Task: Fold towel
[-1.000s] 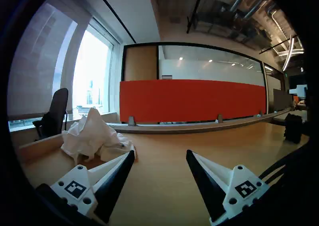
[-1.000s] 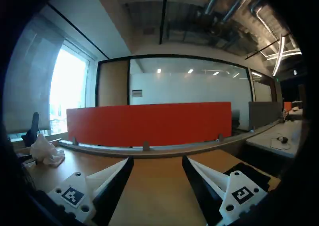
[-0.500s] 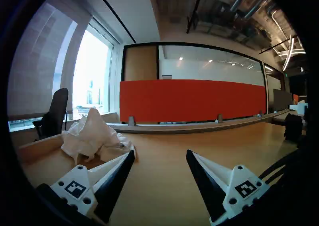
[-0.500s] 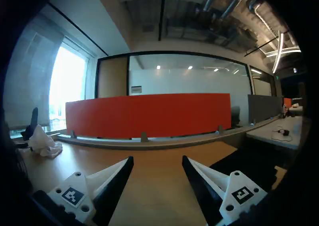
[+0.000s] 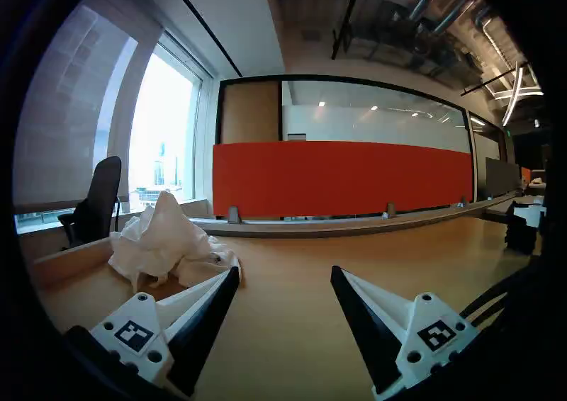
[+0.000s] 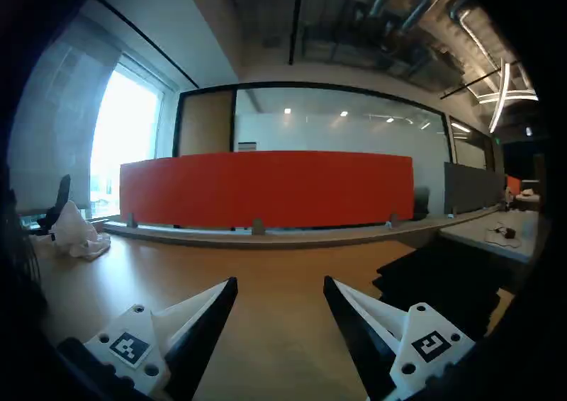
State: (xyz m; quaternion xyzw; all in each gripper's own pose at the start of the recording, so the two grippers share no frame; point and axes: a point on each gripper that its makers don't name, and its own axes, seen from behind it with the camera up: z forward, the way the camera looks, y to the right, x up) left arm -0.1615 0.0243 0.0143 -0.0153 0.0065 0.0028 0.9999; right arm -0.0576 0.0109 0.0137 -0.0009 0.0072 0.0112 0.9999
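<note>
Towel [image 5: 166, 241] crumpled on desk [image 5: 298, 256], just beyond left claw [image 5: 283, 269], jaws apart

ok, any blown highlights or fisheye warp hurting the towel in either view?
Left gripper view: window blown out white behind the crumpled towel, whose folds read sharp; red divider bows from fisheye. Right gripper view: same window glare; towel small and low-detail near the warped left edge.

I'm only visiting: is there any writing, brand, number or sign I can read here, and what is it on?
No text here can be read.
Square markers on the left gripper and right gripper: black-and-white patterns, not words.
Small sign on the glass wall: too small to read.
</note>
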